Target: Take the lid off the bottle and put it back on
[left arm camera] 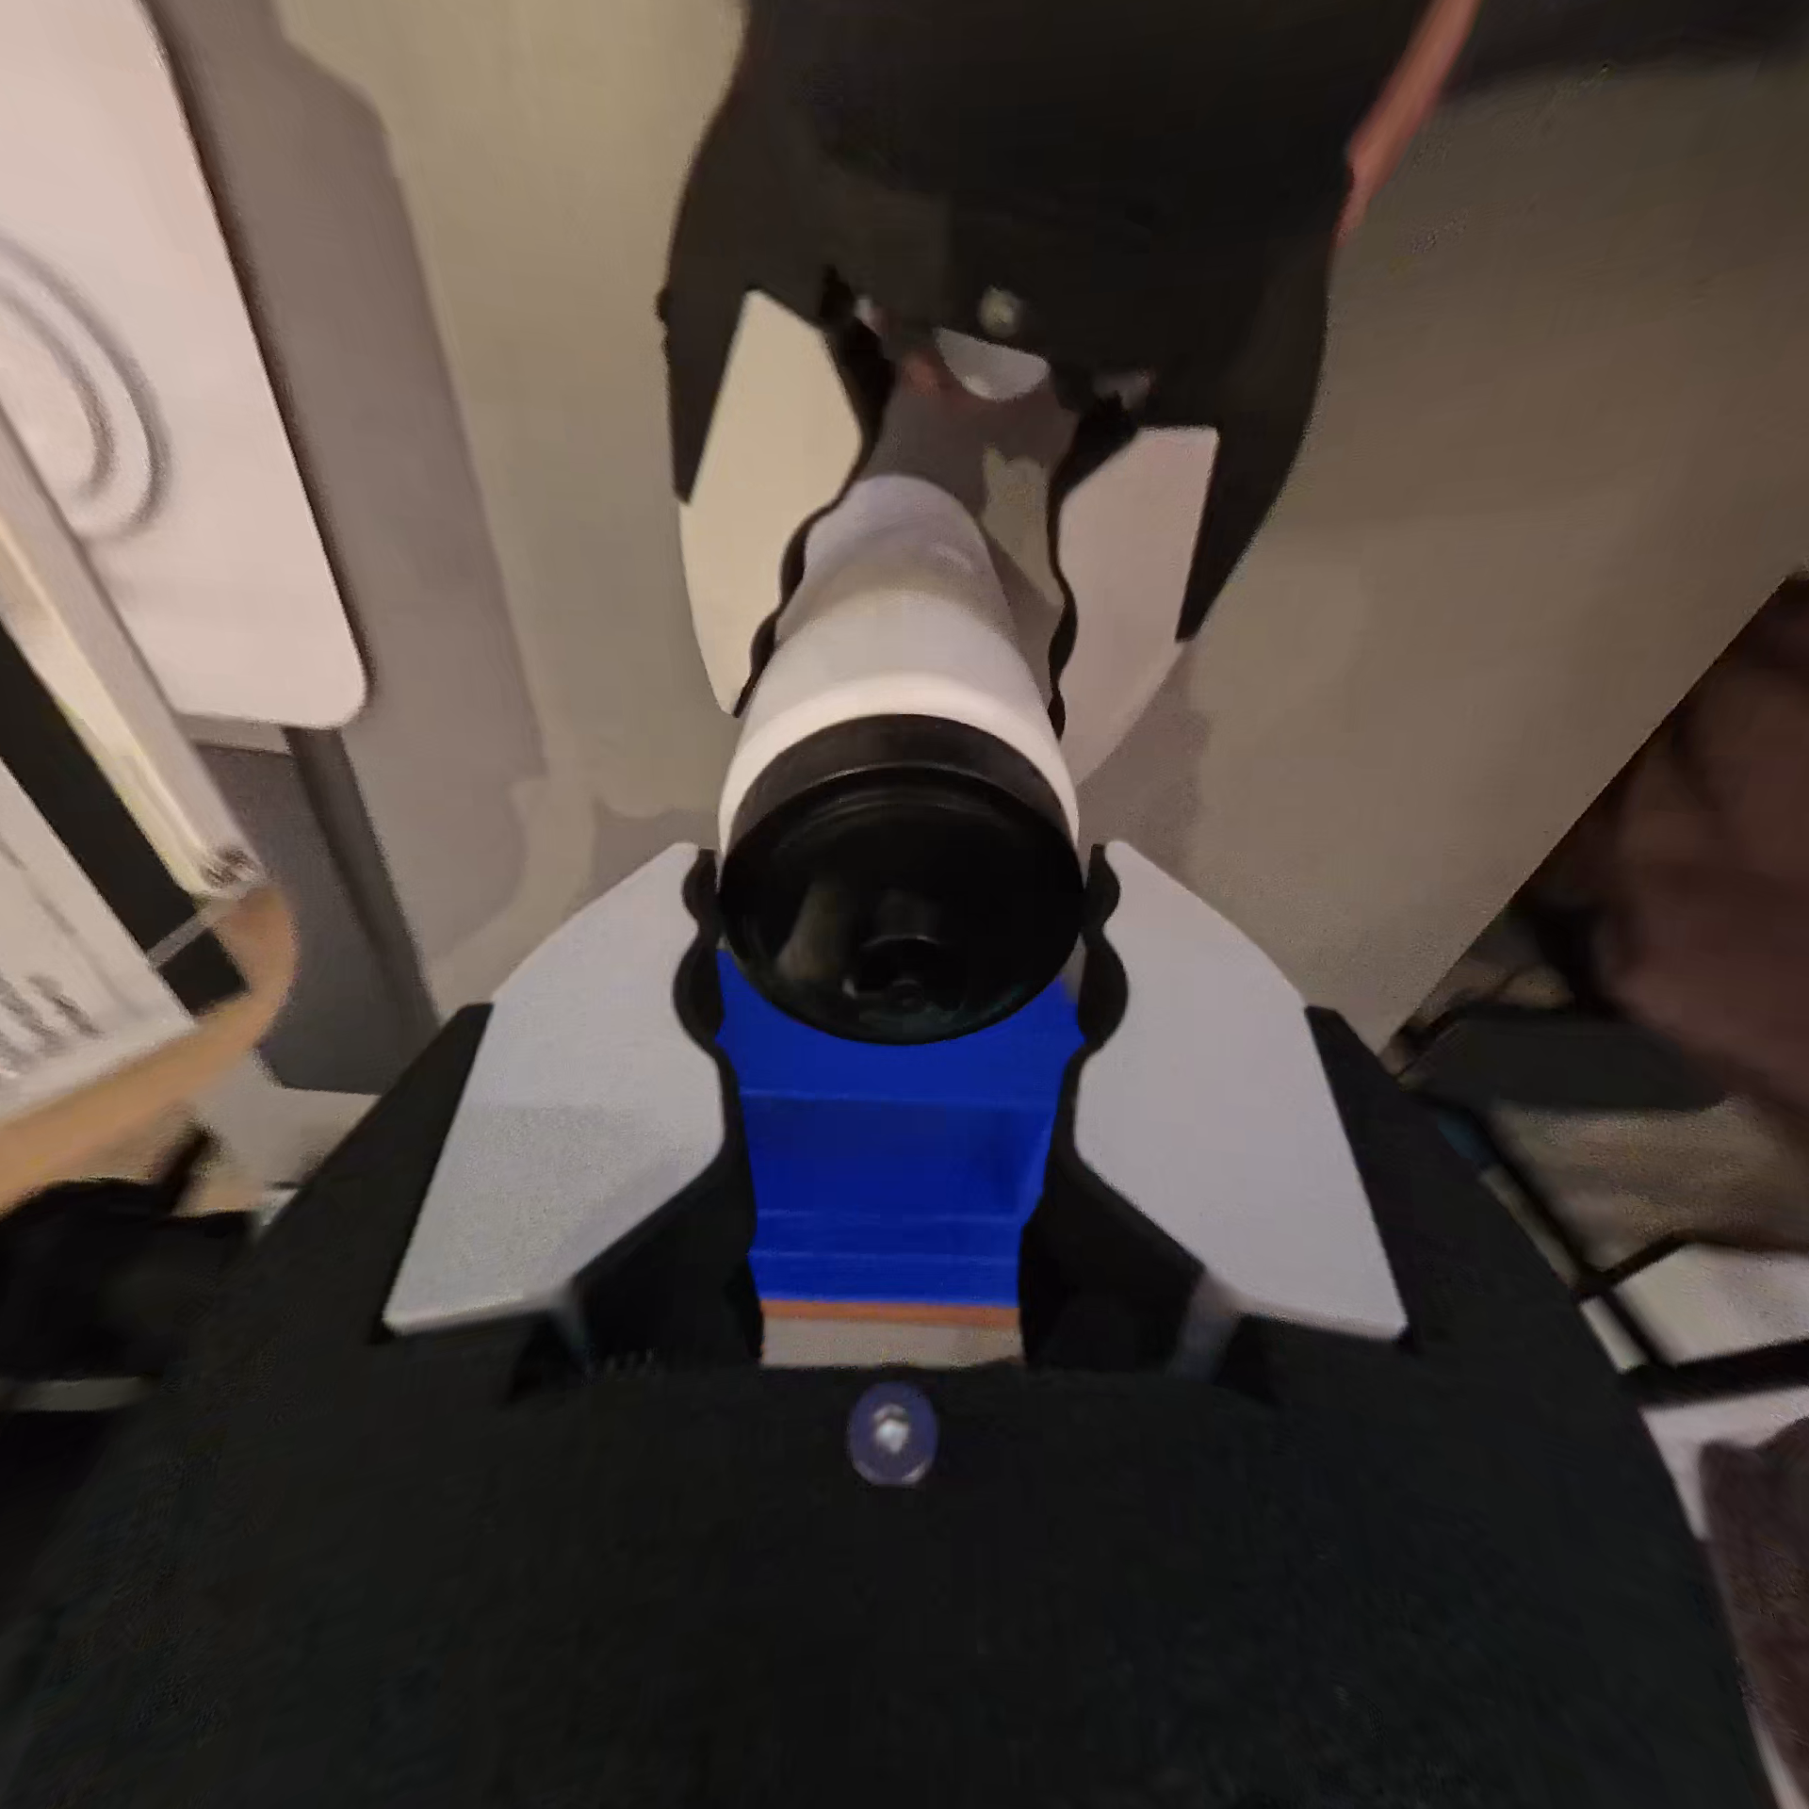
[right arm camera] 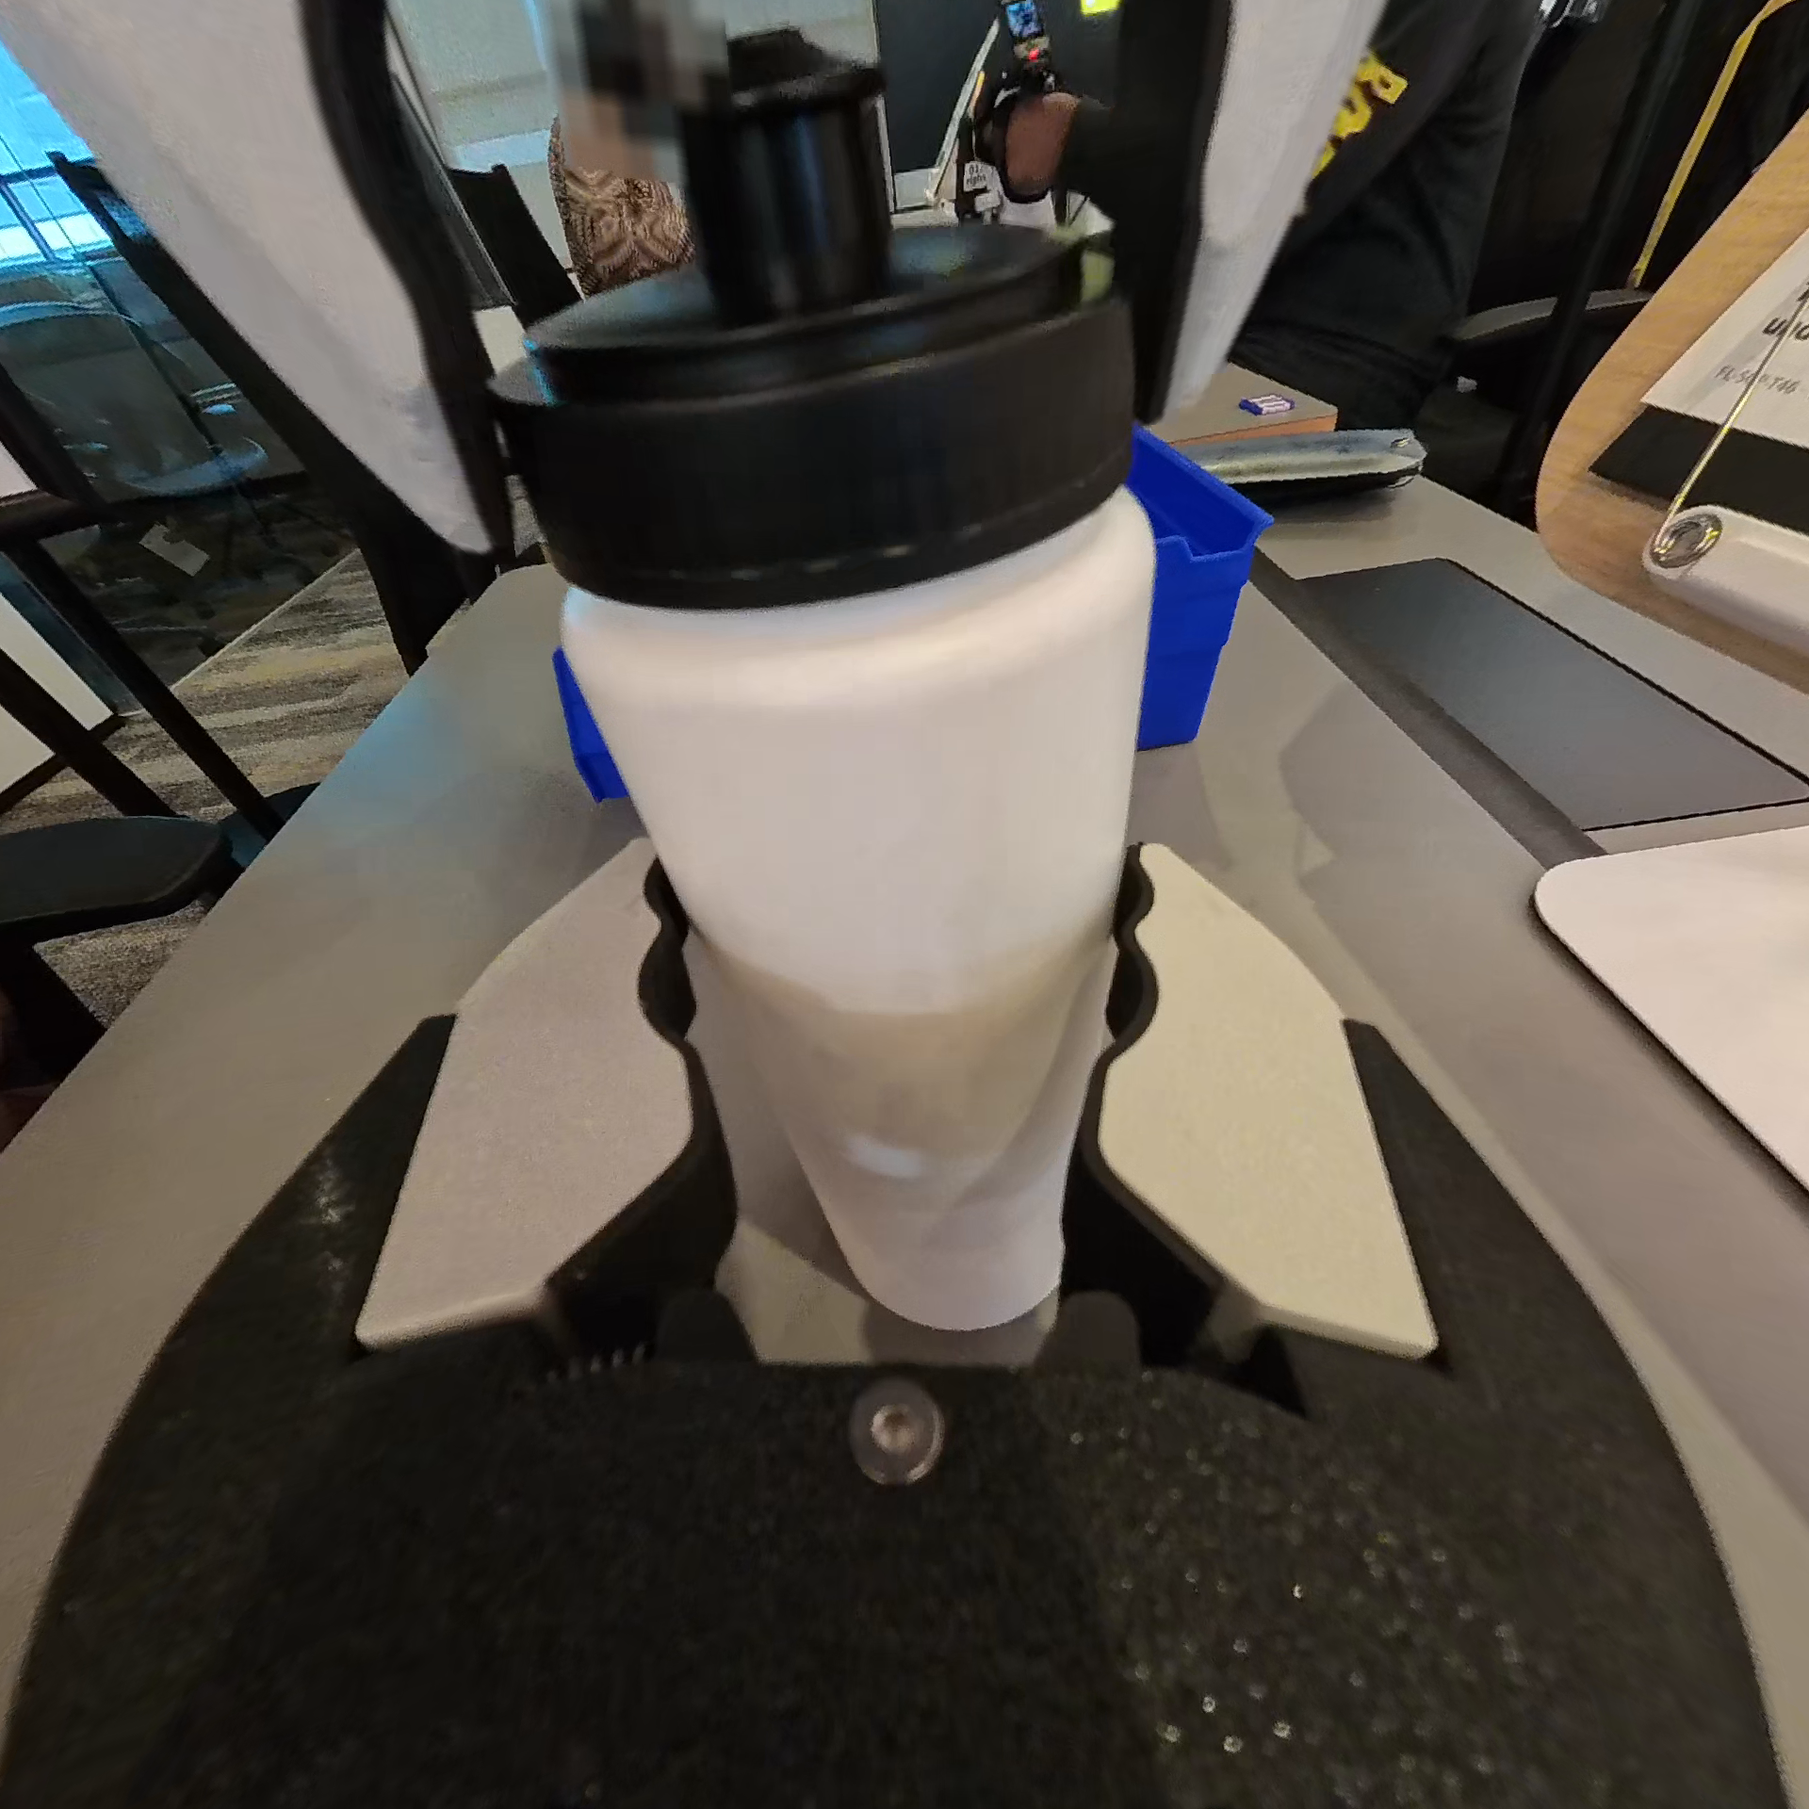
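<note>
1. Right hand-held gripper: its two wavy black pads press on the lower body of the white bottle, one on each side, and hold it upright just above the grey table.
2. Black lid, seated on the bottle's top, directly ahead of and above the right fingertips; a black spout stands up from its centre.
3. Left hand-held gripper, seen from above the bottle: its pads sit against the lid's rim on both sides, closed on it. In the right wrist view its white-and-black fingers reach down on either side of the lid.
4. Blue bin, on the table just behind the bottle, beyond the right fingertips; in the left wrist view it shows between the left fingers, under the lid.
5. Farther off, to the right of the bin: a dark mat on the table and a seated person in dark clothing.
</note>
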The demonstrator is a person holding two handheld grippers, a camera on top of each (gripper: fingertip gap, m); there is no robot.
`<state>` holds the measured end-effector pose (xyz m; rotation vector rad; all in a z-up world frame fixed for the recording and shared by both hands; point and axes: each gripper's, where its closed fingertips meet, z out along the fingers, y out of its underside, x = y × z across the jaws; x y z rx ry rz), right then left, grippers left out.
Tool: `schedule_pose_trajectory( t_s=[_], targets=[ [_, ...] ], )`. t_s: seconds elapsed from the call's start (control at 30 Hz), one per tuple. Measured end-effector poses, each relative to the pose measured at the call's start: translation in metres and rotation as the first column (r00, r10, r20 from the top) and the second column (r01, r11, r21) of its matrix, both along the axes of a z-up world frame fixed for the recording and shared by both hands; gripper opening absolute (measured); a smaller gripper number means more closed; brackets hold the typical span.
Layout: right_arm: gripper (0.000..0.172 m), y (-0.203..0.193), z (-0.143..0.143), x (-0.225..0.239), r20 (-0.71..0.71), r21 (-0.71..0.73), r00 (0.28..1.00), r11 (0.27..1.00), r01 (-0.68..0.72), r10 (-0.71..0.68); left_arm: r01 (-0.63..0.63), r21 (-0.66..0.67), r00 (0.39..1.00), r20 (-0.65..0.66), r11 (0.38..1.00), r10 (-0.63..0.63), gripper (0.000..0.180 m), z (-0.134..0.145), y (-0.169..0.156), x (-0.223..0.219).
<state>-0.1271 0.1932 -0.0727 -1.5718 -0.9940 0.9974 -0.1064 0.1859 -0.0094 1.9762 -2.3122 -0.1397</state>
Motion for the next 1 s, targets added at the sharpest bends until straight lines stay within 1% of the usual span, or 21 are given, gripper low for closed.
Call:
schedule_pose_trajectory(
  t_s=[0.07, 0.17, 0.27, 0.33, 0.37, 0.4, 0.43, 0.47, 0.53, 0.57, 0.6, 0.63, 0.67, 0.7, 0.73, 0.8, 0.83, 0.9, 0.93, 0.97, 1.0],
  targets=[
    [0.084, 0.0, 0.0, 0.0, 0.001, -0.002, 1.0, 1.0, 0.001, -0.001, 0.155, 0.005, 0.986, -0.066, 0.988, -0.155, 0.071, 0.0, 0.001, -0.002],
    [0.084, 0.0, -0.001, 0.0, -0.001, -0.003, 1.0, 1.0, -0.002, 0.002, 0.299, -0.002, 0.946, -0.134, 0.954, -0.296, 0.071, 0.0, 0.0, -0.003],
    [0.084, 0.0, -0.001, 0.001, 0.004, -0.006, 1.0, 1.0, -0.002, 0.002, 0.304, 0.013, 0.943, -0.144, 0.953, -0.299, 0.072, 0.0, -0.001, 0.002],
    [0.084, 0.0, -0.001, 0.0, 0.002, -0.008, 1.0, 1.0, -0.003, 0.003, 0.263, 0.058, 0.962, -0.096, 0.963, -0.257, 0.083, 0.005, -0.003, 0.009],
    [0.084, 0.001, -0.001, 0.0, 0.0, -0.01, 1.0, 1.0, -0.001, 0.001, 0.244, 0.059, 0.969, -0.06, 0.968, -0.24, 0.093, 0.01, -0.007, 0.01],
    [0.084, 0.001, -0.001, -0.001, -0.002, -0.011, 1.0, 1.0, 0.001, -0.001, 0.218, 0.052, 0.976, -0.017, 0.975, -0.217, 0.103, 0.014, -0.014, 0.011],
    [0.084, 0.001, -0.002, -0.001, -0.003, -0.011, 1.0, 1.0, 0.0, 0.0, 0.177, 0.059, 0.984, 0.022, 0.982, -0.178, 0.105, 0.019, -0.018, 0.011],
    [0.084, 0.001, -0.002, 0.0, -0.003, -0.012, 1.0, 1.0, -0.001, 0.001, 0.113, 0.105, 0.991, 0.059, 0.988, -0.119, 0.108, 0.022, -0.015, 0.011],
    [0.084, 0.0, -0.003, 0.0, 0.0, -0.014, 1.0, 1.0, -0.002, 0.002, -0.116, 0.223, 0.984, 0.16, 0.968, 0.082, 0.106, 0.025, 0.001, 0.013],
    [0.084, 0.001, -0.003, 0.0, 0.005, -0.013, 1.0, 1.0, 0.0, 0.0, -0.261, 0.218, 0.953, 0.215, 0.94, 0.214, 0.104, 0.023, 0.004, 0.013],
    [0.083, 0.001, -0.003, 0.0, 0.011, -0.011, 1.0, 1.0, 0.002, -0.002, -0.407, 0.177, 0.898, 0.26, 0.896, 0.356, 0.101, 0.021, 0.004, 0.011],
    [0.083, 0.001, -0.003, 0.0, 0.016, -0.011, 1.0, 1.0, 0.004, -0.004, -0.541, 0.12, 0.822, 0.285, 0.833, 0.493, 0.097, 0.018, 0.003, 0.008],
    [0.083, 0.001, -0.003, 0.0, 0.017, -0.011, 1.0, 1.0, 0.006, -0.006, -0.639, 0.055, 0.745, 0.29, 0.767, 0.6, 0.095, 0.015, 0.0, 0.007],
    [0.083, 0.001, -0.004, 0.0, 0.016, -0.011, 1.0, 1.0, 0.006, -0.006, -0.702, -0.002, 0.681, 0.29, 0.712, 0.672, 0.095, 0.013, -0.002, 0.007],
    [0.083, 0.001, -0.004, 0.0, 0.016, -0.01, 1.0, 1.0, 0.006, -0.006, -0.738, -0.038, 0.636, 0.294, 0.674, 0.713, 0.095, 0.011, -0.002, 0.007],
    [0.083, 0.0, -0.004, 0.0, 0.025, -0.011, 1.0, 1.0, 0.005, -0.005, -0.773, 0.001, 0.606, 0.299, 0.635, 0.737, 0.095, 0.008, 0.006, 0.001],
    [0.083, 0.0, -0.005, 0.001, 0.033, -0.01, 0.999, 1.0, 0.006, -0.005, -0.777, 0.037, 0.608, 0.301, 0.628, 0.735, 0.094, 0.006, 0.011, -0.003],
    [0.083, 0.0, -0.005, 0.001, 0.045, -0.01, 0.999, 1.0, 0.007, -0.006, -0.779, 0.038, 0.607, 0.291, 0.625, 0.739, 0.092, 0.004, 0.012, -0.004],
    [0.083, 0.0, -0.005, 0.001, 0.046, -0.009, 0.999, 1.0, 0.007, -0.006, -0.78, 0.009, 0.602, 0.284, 0.626, 0.746, 0.086, 0.004, 0.009, -0.002],
    [0.083, 0.0, -0.005, 0.001, 0.045, -0.01, 0.999, 1.0, 0.007, -0.006, -0.773, -0.014, 0.606, 0.275, 0.634, 0.746, 0.072, 0.004, 0.006, 0.0],
    [0.083, 0.0, -0.005, 0.001, 0.041, -0.009, 0.999, 1.0, 0.007, -0.007, -0.759, -0.005, 0.626, 0.266, 0.651, 0.733, 0.069, 0.004, 0.005, 0.0]
  ],
)
